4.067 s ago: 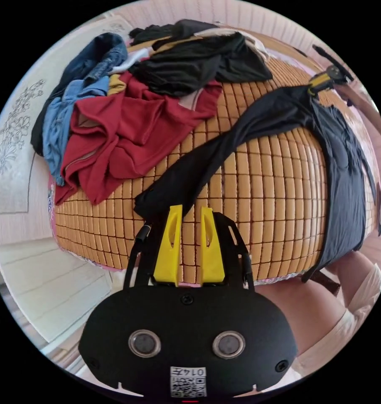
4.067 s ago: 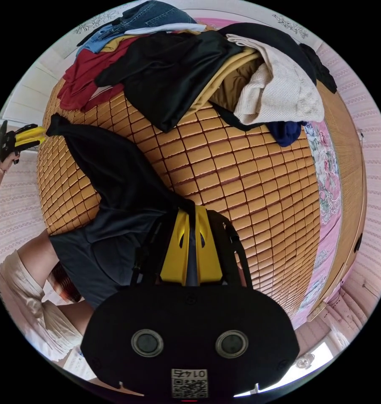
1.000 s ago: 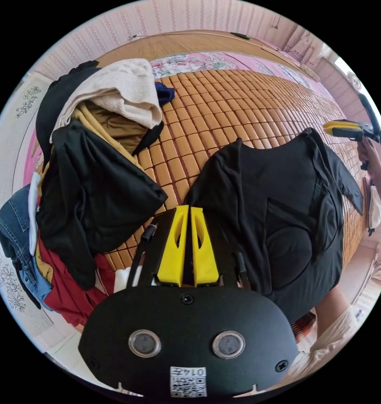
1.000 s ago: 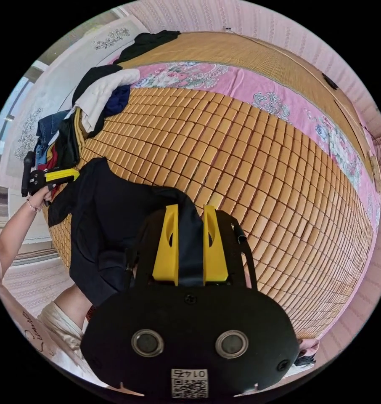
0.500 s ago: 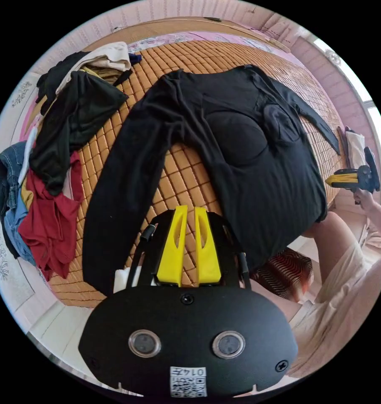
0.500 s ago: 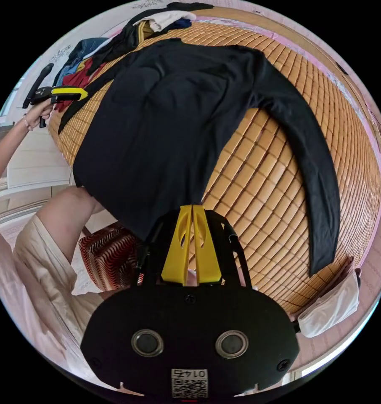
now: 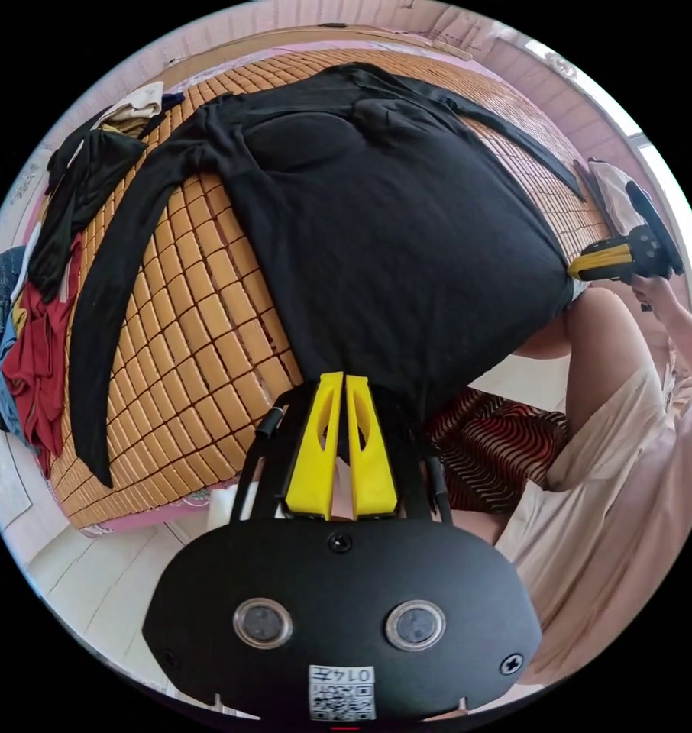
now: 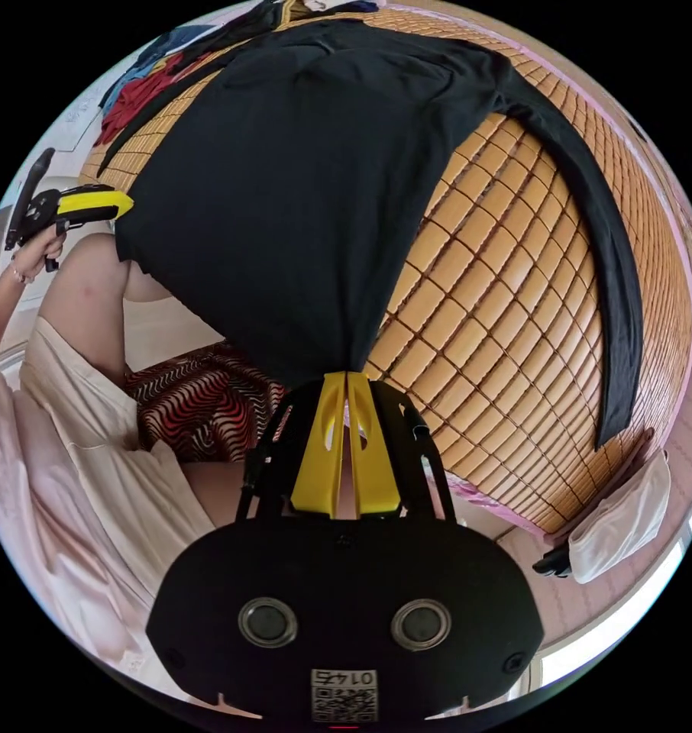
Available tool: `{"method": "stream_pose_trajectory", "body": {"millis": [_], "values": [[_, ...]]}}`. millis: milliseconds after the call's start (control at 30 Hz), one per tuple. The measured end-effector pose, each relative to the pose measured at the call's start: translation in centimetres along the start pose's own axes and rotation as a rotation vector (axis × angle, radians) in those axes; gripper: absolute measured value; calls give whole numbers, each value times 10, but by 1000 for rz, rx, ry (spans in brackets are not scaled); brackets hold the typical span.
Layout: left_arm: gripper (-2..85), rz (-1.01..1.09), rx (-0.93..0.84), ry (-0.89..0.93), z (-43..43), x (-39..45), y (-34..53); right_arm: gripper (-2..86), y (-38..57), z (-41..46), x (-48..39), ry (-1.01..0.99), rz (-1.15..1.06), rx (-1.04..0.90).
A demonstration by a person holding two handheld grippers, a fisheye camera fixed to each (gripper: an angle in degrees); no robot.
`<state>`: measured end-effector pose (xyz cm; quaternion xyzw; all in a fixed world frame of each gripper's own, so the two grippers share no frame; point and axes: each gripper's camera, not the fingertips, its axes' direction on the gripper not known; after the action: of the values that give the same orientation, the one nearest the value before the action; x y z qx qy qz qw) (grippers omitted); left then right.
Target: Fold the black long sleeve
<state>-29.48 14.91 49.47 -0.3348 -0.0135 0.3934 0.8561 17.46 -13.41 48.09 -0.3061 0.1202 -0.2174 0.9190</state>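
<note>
The bed's bamboo mat (image 7: 208, 359) carries the black long sleeve (image 7: 376, 221), spread flat across it, both sleeves trailing out along the mat, hem hanging over the mat's near edge. Beyond the far sleeve sits the clothes pile (image 7: 33, 336), at the mat's corner. Left gripper (image 7: 340, 382): jaws pinched tight on 1 hem corner. Right gripper (image 8: 346, 379): jaws clenched on the other hem corner.
</note>
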Motion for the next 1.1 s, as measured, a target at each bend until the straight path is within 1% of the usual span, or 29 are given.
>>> {"method": "stream_pose_trajectory", "body": {"millis": [67,100,200,267,300,333,400,467,500,567,600,667,700,767,867,933,1067,1100], "values": [[-4,-41,69,-21,0,-2,24,-7,4,13,-13,69,0,24],[-2,-54,85,-12,-1,-3,31,-8,6,16,-15,77,-2,30],[7,-125,235,24,-23,-15,77,-5,16,20,-18,54,20,62],[15,-235,347,11,-44,-34,122,0,31,4,-24,62,53,144],[17,-268,371,1,-48,-40,134,2,34,0,-26,65,59,163],[23,-345,418,-24,-54,-55,157,6,38,-7,-32,63,61,198],[36,-476,475,-57,-56,-79,191,20,36,-12,-42,54,45,228],[54,-643,530,-84,-51,-113,232,34,16,-15,-61,17,-24,242],[57,-684,539,-88,-49,-121,241,37,8,-15,-68,4,-52,239],[66,-828,570,-93,-39,-148,274,49,-30,-16,-102,-35,-179,241],[67,-859,578,-93,-37,-155,281,51,-41,-17,-112,-42,-218,241],[70,-965,610,-89,-26,-176,305,61,-89,-18,-159,-54,-369,249],[72,-986,618,-85,-23,-182,310,63,-102,-18,-171,-56,-409,249],[79,-1038,636,-58,-13,-201,324,71,-153,-18,-224,-16,-557,257],[82,-1052,632,-36,-3,-221,333,85,-210,-15,-286,53,-689,297],[83,-1053,613,-46,2,-229,334,101,-241,-10,-318,86,-732,320],[84,-1045,565,-51,18,-239,336,96,-292,8,-376,193,-753,420],[84,-1042,564,-47,20,-240,336,95,-297,12,-383,198,-762,419]]}}
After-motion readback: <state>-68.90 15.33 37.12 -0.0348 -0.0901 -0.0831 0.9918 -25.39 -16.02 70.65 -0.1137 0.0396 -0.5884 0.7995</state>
